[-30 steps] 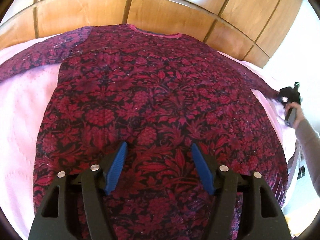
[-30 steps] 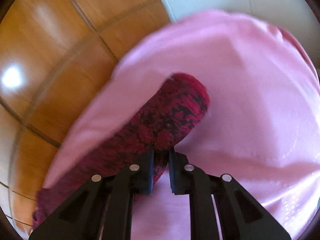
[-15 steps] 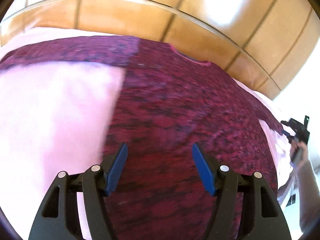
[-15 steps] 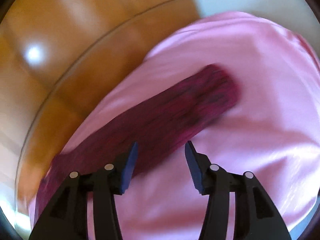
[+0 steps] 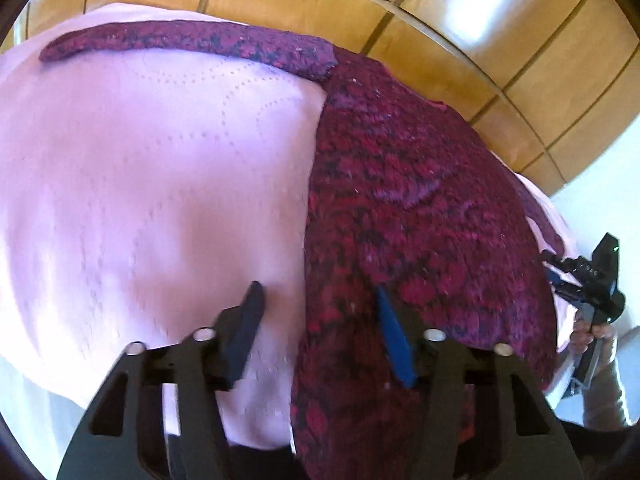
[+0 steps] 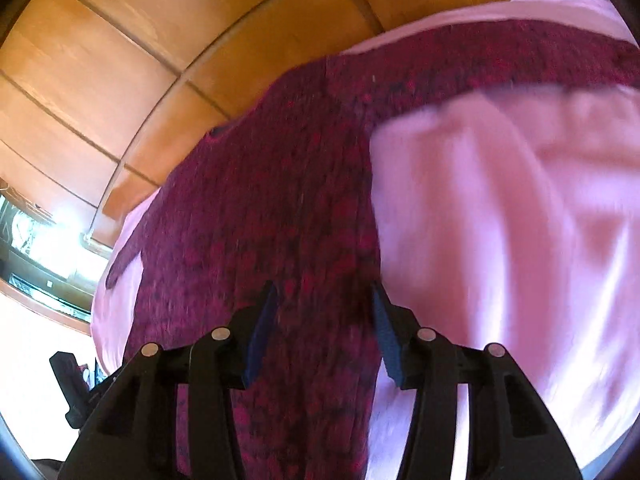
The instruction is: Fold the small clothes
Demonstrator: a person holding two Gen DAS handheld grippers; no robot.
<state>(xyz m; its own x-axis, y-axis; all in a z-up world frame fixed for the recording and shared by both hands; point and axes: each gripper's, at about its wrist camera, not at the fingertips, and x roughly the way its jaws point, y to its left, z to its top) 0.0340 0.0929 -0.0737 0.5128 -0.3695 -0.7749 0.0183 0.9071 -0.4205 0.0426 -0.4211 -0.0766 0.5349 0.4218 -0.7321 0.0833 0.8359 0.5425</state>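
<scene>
A dark red floral long-sleeved top (image 5: 420,220) lies flat on a pink quilted cover (image 5: 140,180). Its left sleeve (image 5: 180,40) stretches out to the side. My left gripper (image 5: 318,296) hovers over the top's left side edge, which runs between its fingers. Its jaws are closing and the pads do not press the cloth. In the right wrist view my right gripper (image 6: 323,290) stands open over the top's (image 6: 260,200) right side edge, with the right sleeve (image 6: 520,60) spread beyond. A hand holds the right gripper (image 5: 584,280) at the far side of the top.
A wooden panelled wall (image 5: 440,20) rises behind the bed. The pink cover (image 6: 500,220) is rumpled on the right and drops off at its near and side edges. Dark furniture with a bright patch (image 6: 40,240) stands at the left.
My left gripper slid from the top's middle to its left edge and its jaws narrowed. My right gripper let go of the sleeve, opened, and swung over to the top's right edge.
</scene>
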